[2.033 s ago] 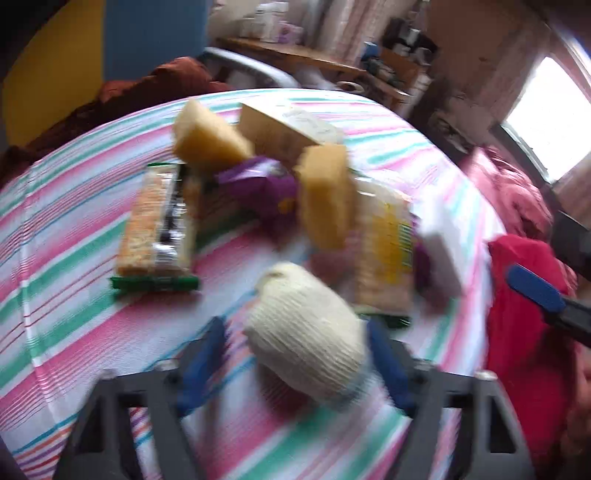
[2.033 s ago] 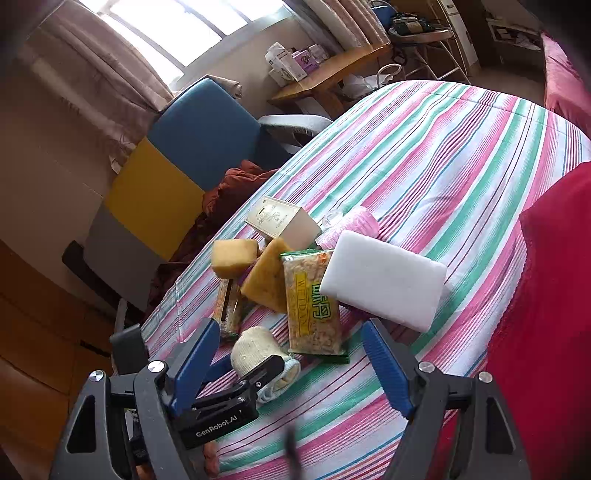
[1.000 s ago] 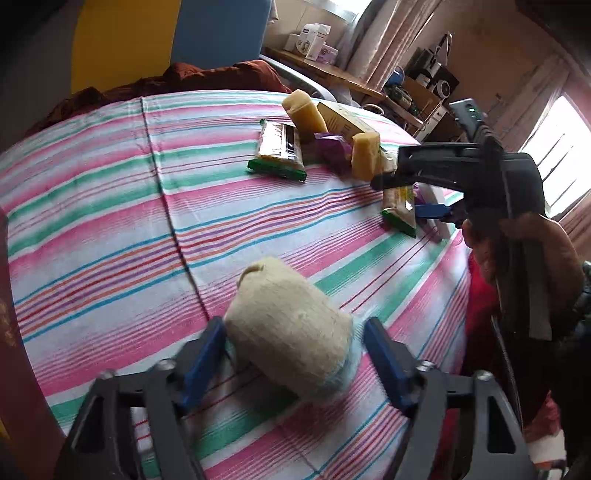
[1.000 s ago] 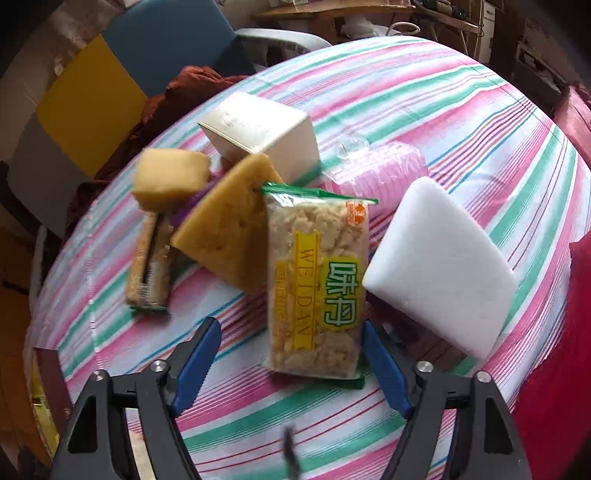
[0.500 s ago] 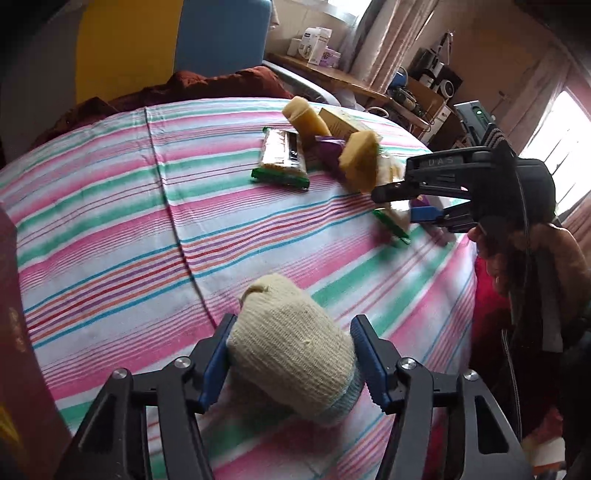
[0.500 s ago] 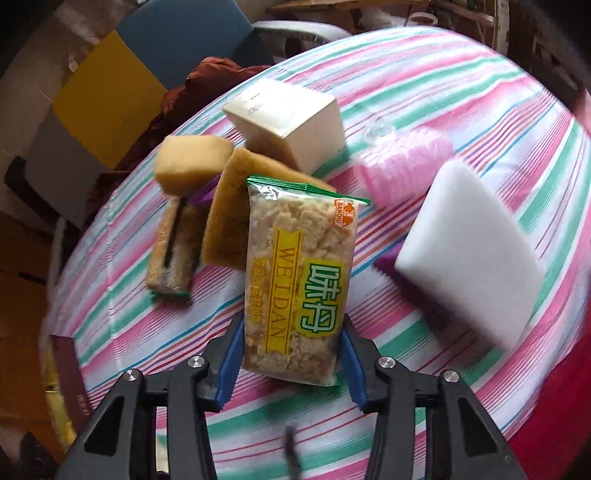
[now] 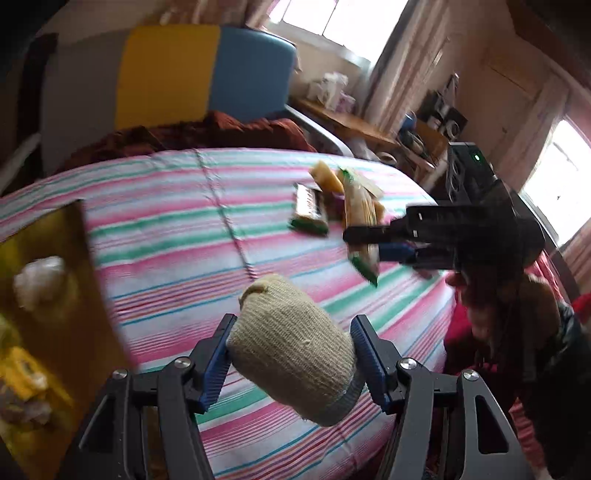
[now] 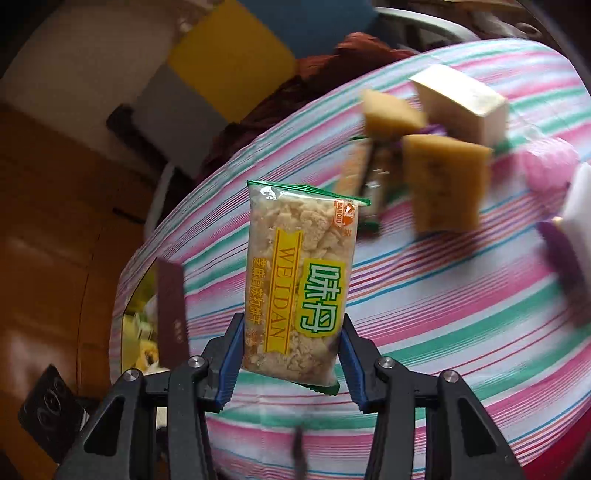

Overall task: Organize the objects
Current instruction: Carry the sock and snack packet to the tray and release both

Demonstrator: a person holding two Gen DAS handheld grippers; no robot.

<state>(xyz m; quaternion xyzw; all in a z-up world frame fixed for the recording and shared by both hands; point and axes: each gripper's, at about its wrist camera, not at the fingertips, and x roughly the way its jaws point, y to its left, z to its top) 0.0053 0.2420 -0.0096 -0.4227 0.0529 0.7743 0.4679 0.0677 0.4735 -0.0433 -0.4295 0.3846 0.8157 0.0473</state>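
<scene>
left gripper: clamped on knitted cream roll, ribbed, cylindrical, lower centre
right gripper: clamped on glossy snack packet, flat rectangle, centre
cloth: striped, beneath both
sponges: yellow, porous blocks, upper right

Lived-in home room, striped cloth, curtained window, armchair, cluttered desk

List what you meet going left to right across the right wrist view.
dark red box flap → snack packet held in the right gripper → yellow sponge → pink bundle → white block
</scene>
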